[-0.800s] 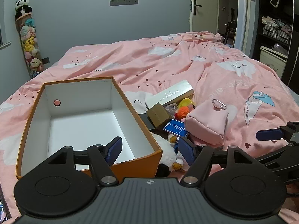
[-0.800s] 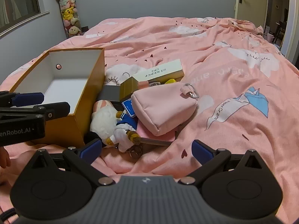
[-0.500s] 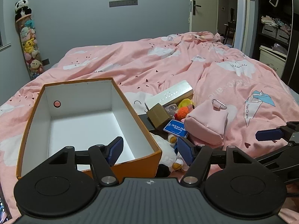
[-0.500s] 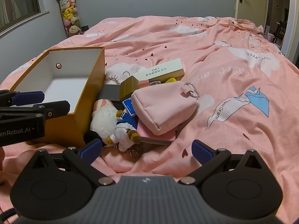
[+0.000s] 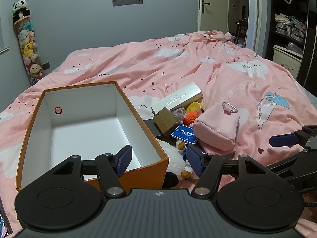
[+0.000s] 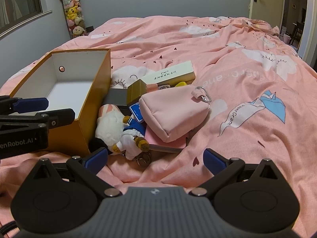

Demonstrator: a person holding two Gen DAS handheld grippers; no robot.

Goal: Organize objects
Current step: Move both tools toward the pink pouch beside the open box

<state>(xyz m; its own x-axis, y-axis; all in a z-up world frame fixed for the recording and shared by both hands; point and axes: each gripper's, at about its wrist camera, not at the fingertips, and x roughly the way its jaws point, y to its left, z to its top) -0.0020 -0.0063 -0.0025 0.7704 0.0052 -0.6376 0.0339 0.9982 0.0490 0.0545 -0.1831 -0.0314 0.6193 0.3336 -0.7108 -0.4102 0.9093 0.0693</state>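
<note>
pile [image 6: 150, 111] ahead of my right gripper [image 6: 155, 157], fingers wide, empty; left gripper [image 5: 157, 159] parted over box [image 5: 126, 99] rim. next: reach plush [image 6: 116, 129].

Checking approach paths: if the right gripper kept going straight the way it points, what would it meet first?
Probably the white plush duck in blue clothes with its metal keyring, lying just ahead of the open right gripper; the pink fabric pouch lies behind it. Depth is uncertain.

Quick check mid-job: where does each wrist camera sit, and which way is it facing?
Left wrist: behind the open left gripper, angled down at the orange box; right gripper at right edge.
Right wrist: behind the open right gripper, angled down at the pink pouch; left gripper at left edge.
Shared: box, pouch, plush toy, pink bedspread.
</note>
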